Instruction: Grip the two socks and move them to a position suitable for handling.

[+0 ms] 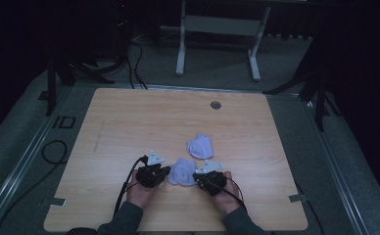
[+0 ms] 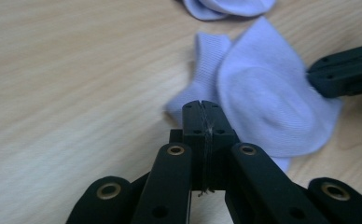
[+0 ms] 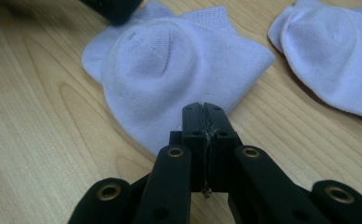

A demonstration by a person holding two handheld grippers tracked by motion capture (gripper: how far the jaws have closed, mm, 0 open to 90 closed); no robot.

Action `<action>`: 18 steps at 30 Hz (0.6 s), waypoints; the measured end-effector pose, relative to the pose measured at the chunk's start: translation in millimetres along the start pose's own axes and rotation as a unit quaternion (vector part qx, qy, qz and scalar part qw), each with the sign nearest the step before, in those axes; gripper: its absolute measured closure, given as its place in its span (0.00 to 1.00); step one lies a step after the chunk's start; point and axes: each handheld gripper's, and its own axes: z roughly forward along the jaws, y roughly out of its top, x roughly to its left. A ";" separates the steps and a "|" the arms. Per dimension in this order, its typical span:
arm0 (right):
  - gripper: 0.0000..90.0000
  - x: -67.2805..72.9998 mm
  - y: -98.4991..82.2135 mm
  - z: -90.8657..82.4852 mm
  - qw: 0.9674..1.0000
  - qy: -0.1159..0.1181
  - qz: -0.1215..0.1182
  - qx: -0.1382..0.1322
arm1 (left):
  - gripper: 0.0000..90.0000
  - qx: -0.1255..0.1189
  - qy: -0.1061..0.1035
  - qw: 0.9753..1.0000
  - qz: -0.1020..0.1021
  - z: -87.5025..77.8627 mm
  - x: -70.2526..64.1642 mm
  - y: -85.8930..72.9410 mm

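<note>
Two pale lilac socks lie on the wooden table. The near sock is bunched up between my two grippers. At its left edge, my left gripper has its jaws pressed together, with no fabric showing between them. My right gripper is shut too, its tips over the sock's right edge. The second sock lies just beyond, apart from both grippers. A dark blur of the left gripper sits at the near sock's far side.
A round grey grommet is set into the table near its far edge. Black cables trail over the floor at left. A white desk frame stands on the carpet beyond the table. Bare wood surrounds the socks.
</note>
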 end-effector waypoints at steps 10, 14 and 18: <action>0.94 1.4 3.5 -2.1 1.000 0.001 0.007 0.005 | 0.99 0.006 0.018 1.000 0.025 1.4 -5.1 1.1; 0.91 6.1 10.4 -7.3 1.000 0.013 0.005 -0.010 | 0.99 0.007 0.025 0.999 0.031 1.4 -7.1 1.0; 0.87 11.6 19.1 -10.2 0.999 0.027 -0.002 -0.018 | 0.99 0.009 0.020 0.999 0.027 0.7 -5.8 1.0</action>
